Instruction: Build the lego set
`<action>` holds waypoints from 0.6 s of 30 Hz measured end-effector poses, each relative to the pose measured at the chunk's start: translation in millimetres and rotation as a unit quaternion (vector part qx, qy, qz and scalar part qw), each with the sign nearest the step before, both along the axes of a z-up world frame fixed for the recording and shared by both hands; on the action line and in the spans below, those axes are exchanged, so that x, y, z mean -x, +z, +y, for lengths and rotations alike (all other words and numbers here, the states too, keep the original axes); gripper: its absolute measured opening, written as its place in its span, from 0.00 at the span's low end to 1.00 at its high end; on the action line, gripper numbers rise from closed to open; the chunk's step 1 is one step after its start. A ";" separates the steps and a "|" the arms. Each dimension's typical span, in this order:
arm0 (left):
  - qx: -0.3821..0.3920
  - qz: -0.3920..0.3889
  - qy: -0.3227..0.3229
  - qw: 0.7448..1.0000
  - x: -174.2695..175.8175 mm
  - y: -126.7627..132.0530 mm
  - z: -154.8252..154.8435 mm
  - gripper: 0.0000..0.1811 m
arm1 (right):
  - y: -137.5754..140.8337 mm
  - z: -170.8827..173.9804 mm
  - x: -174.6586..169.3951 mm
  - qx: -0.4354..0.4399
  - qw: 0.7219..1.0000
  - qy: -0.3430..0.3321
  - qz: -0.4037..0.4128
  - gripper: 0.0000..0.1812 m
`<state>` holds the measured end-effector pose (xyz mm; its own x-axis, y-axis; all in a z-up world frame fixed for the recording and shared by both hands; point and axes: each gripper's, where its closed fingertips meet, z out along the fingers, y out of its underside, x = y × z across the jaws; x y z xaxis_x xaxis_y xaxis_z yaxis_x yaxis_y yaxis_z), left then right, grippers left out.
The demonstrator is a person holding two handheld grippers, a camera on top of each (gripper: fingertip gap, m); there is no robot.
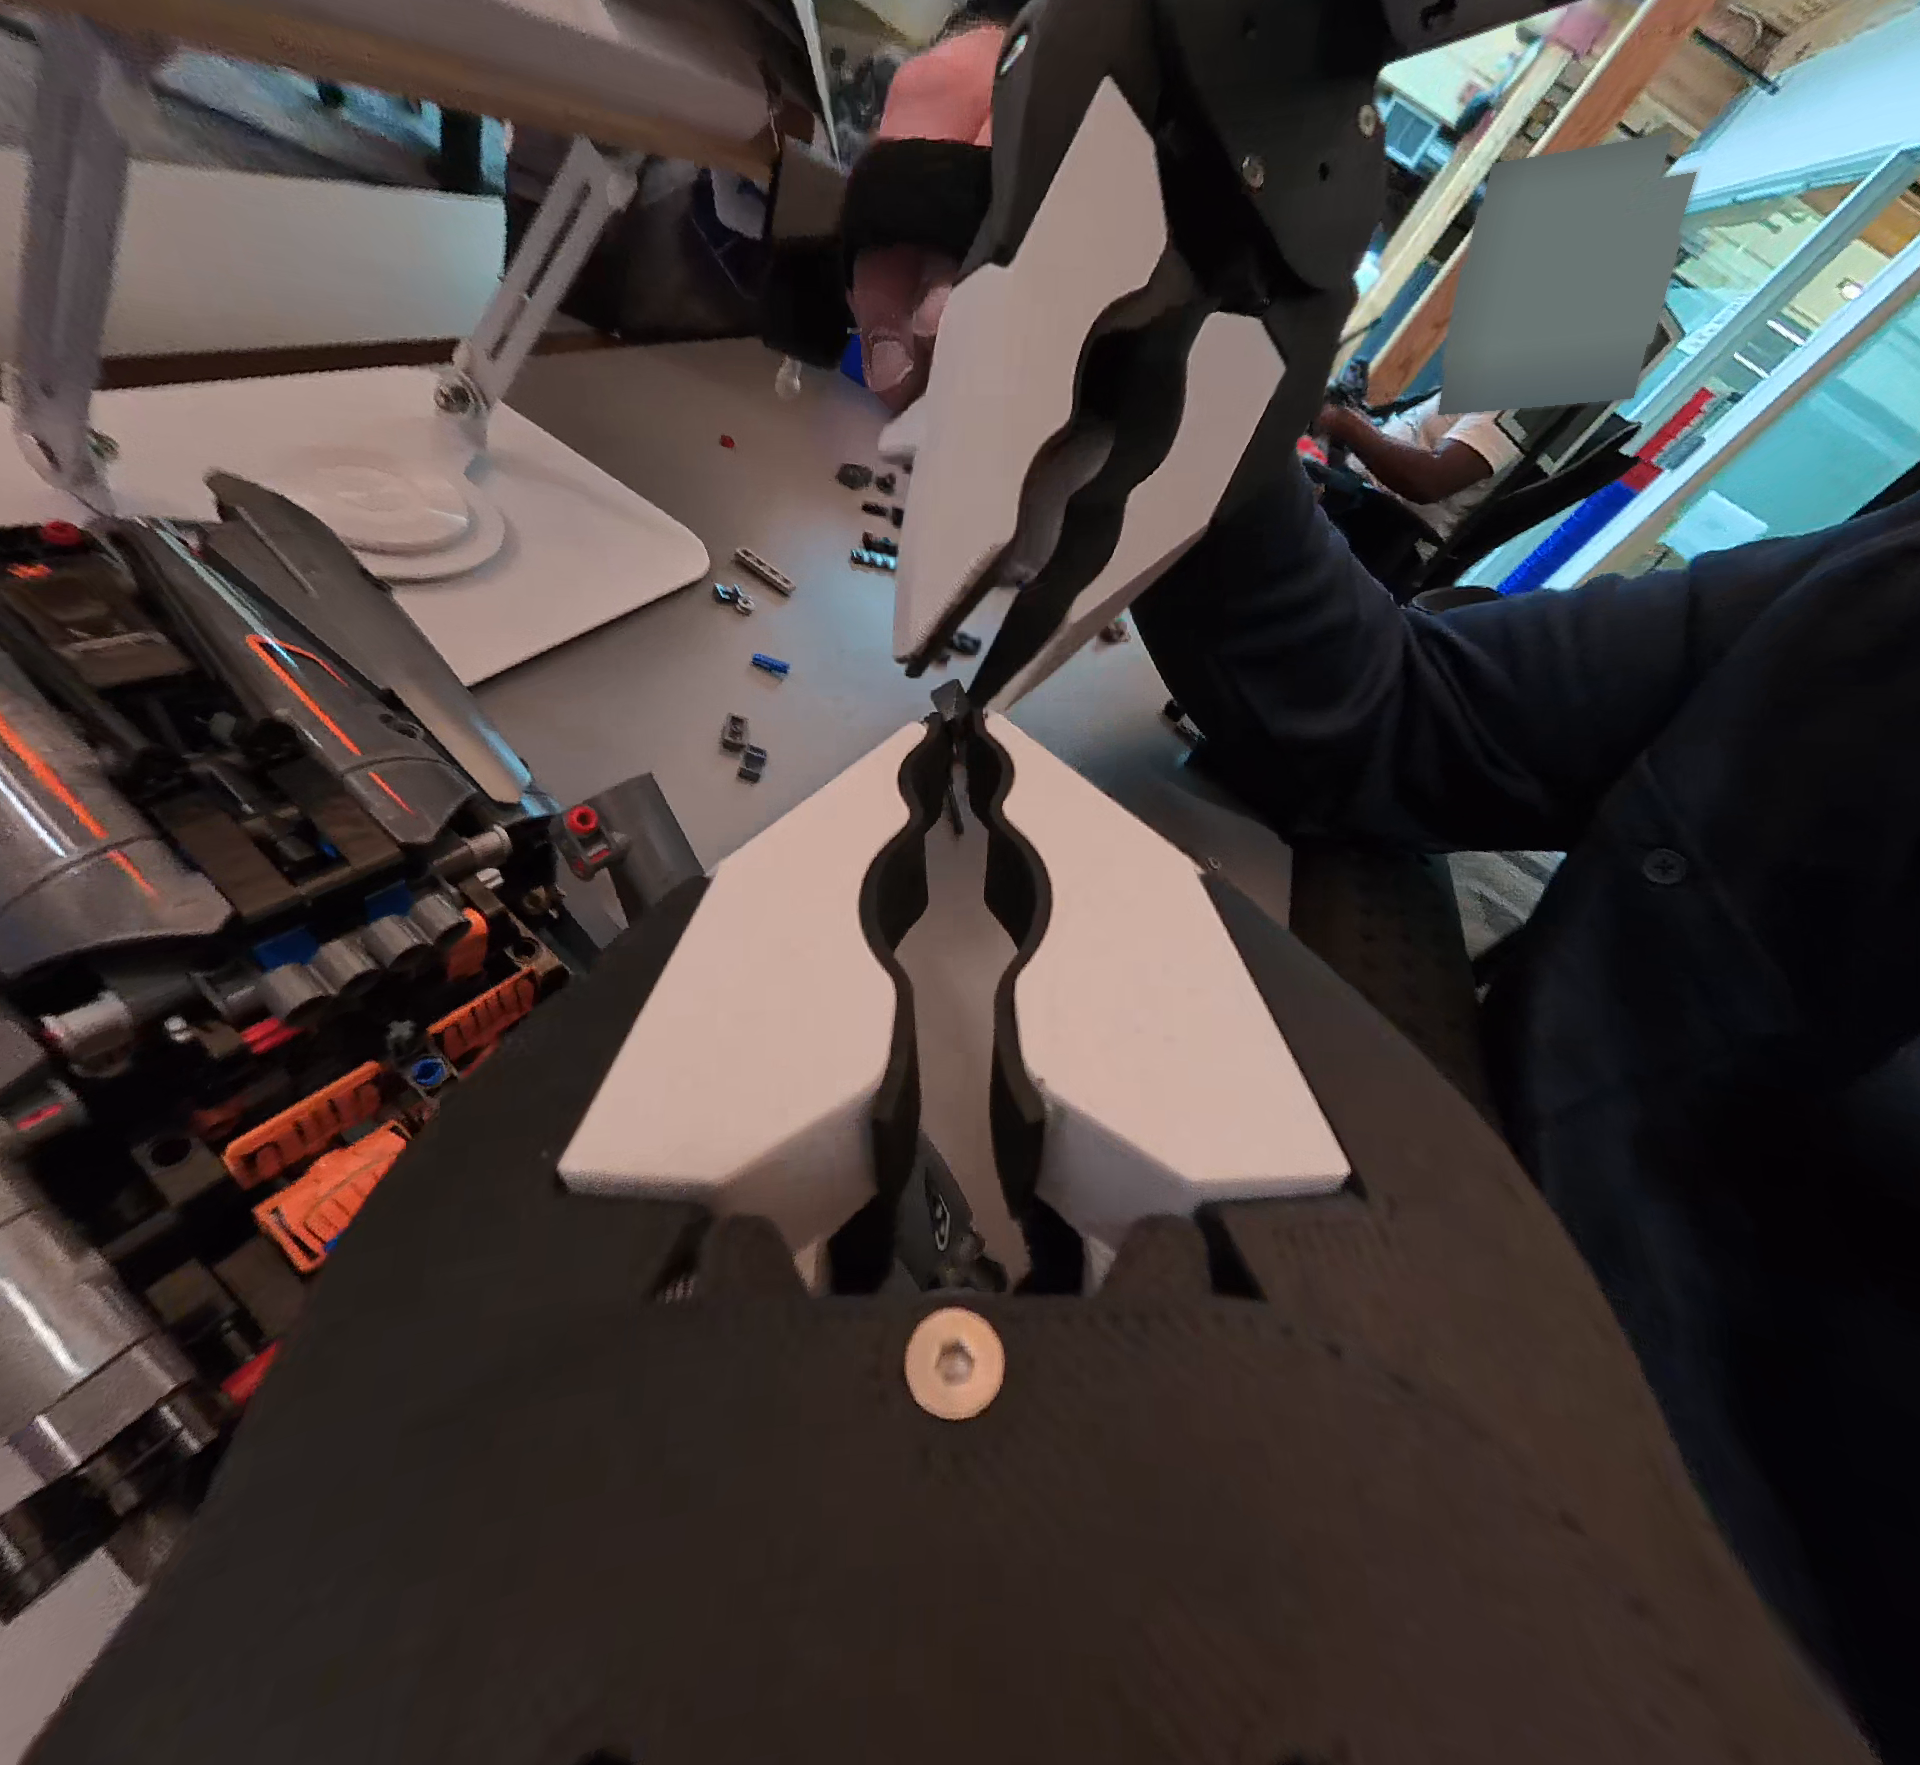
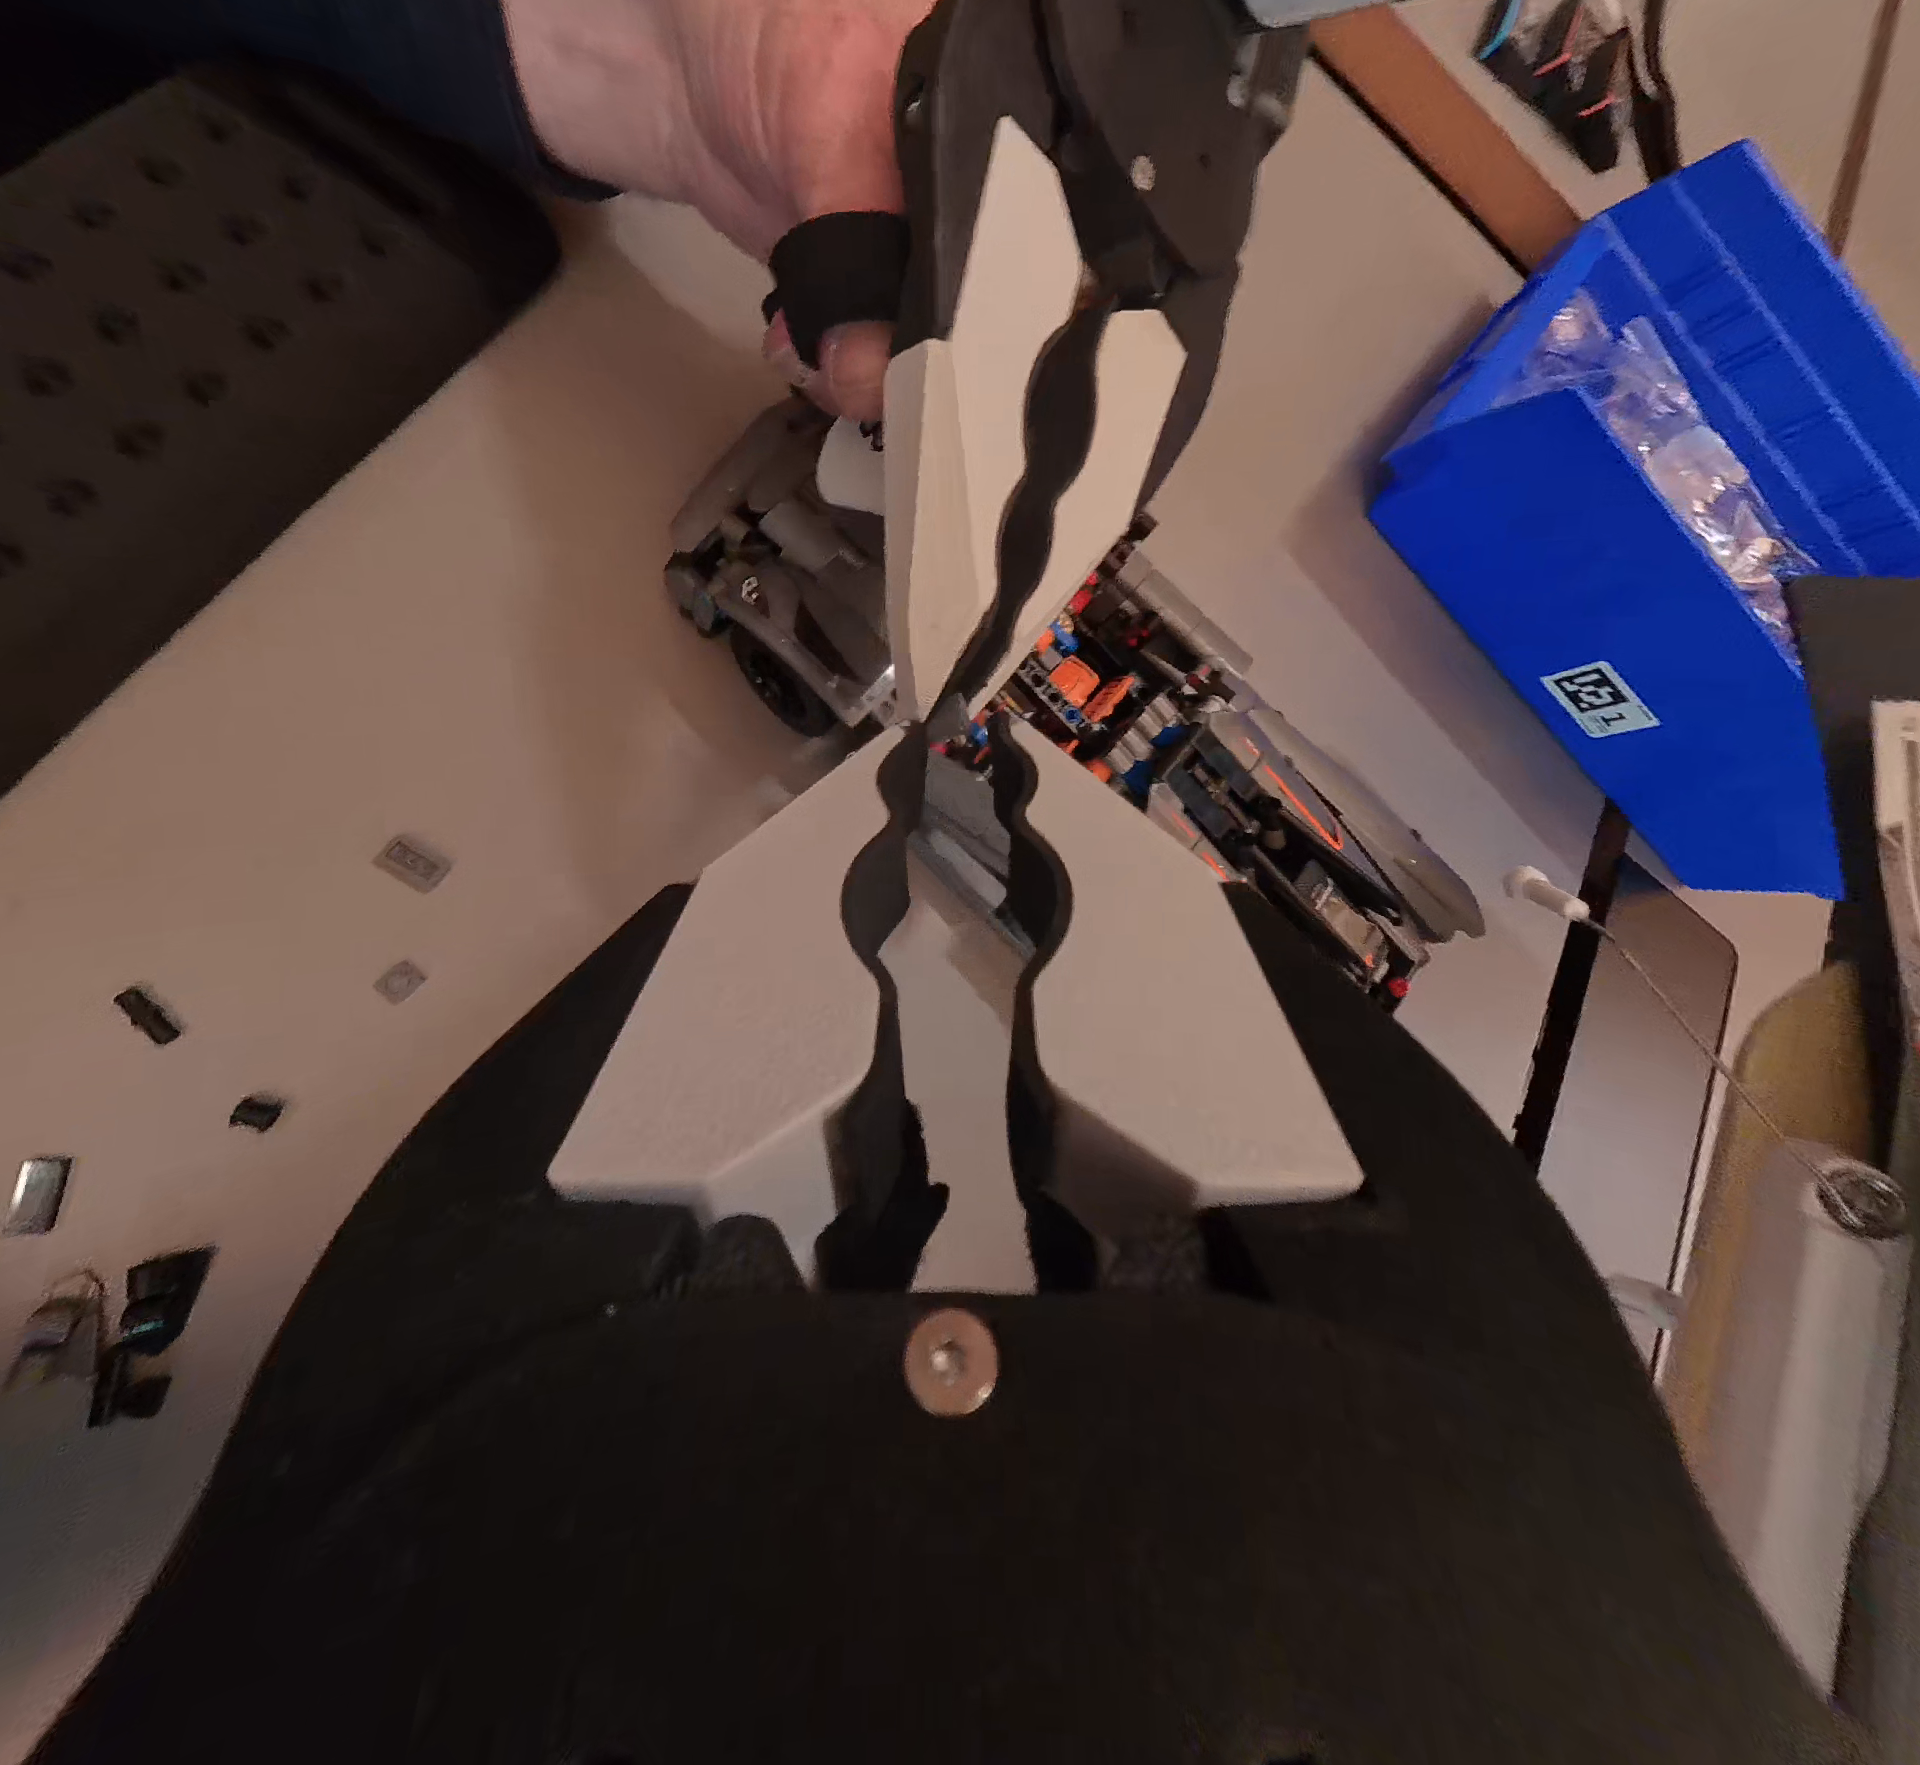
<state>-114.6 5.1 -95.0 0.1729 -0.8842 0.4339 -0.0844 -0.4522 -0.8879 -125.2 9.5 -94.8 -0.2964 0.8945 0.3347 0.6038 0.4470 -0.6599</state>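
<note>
My left gripper (image 1: 953, 730) is shut on a small thin black lego piece (image 1: 952, 699) that sticks out a little past its tips. My right gripper (image 2: 956, 736) is open by a narrow gap and meets the left gripper tip to tip in mid-air, its fingertips (image 1: 916, 664) on either side of the piece. In the right wrist view the left gripper (image 2: 940, 713) comes down from above with its tips together. The partly built grey, black and orange lego car (image 1: 260, 832) lies on the table below the grippers, as the right wrist view (image 2: 1226, 780) also shows.
Several loose small pieces (image 1: 748, 739) lie scattered on the grey table (image 1: 623, 697), and more show in the right wrist view (image 2: 151, 1014). A white stand base (image 1: 540, 552) sits behind the car. A blue bin (image 2: 1662, 624) holds bagged parts. A dark perforated pad (image 2: 208, 313) lies at the left. Both grippers' tips are close together, under 4 cm apart.
</note>
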 end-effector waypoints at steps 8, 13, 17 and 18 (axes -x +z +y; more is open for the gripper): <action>-0.042 -0.095 0.086 0.991 15.1 39.3 20.6 0.00 | 26.0 15.6 10.2 -0.042 0.996 -0.051 0.054 0.11; -0.062 -0.145 0.126 0.979 24.9 60.4 25.6 0.00 | 44.0 20.6 25.0 -0.089 0.988 -0.079 0.101 0.07; -0.070 -0.165 0.150 0.972 28.5 66.6 29.2 0.00 | 55.4 25.3 32.0 -0.096 0.981 -0.104 0.136 0.08; -0.075 -0.167 0.156 0.971 28.4 67.3 30.1 0.00 | 57.2 25.3 33.6 -0.097 0.979 -0.106 0.142 0.08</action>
<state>-143.0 35.2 -27.7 0.3142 -0.8689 0.3825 0.3390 -0.2736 -0.9001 -158.8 34.7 -37.5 0.0198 0.8375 0.5460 0.5007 0.4644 -0.7305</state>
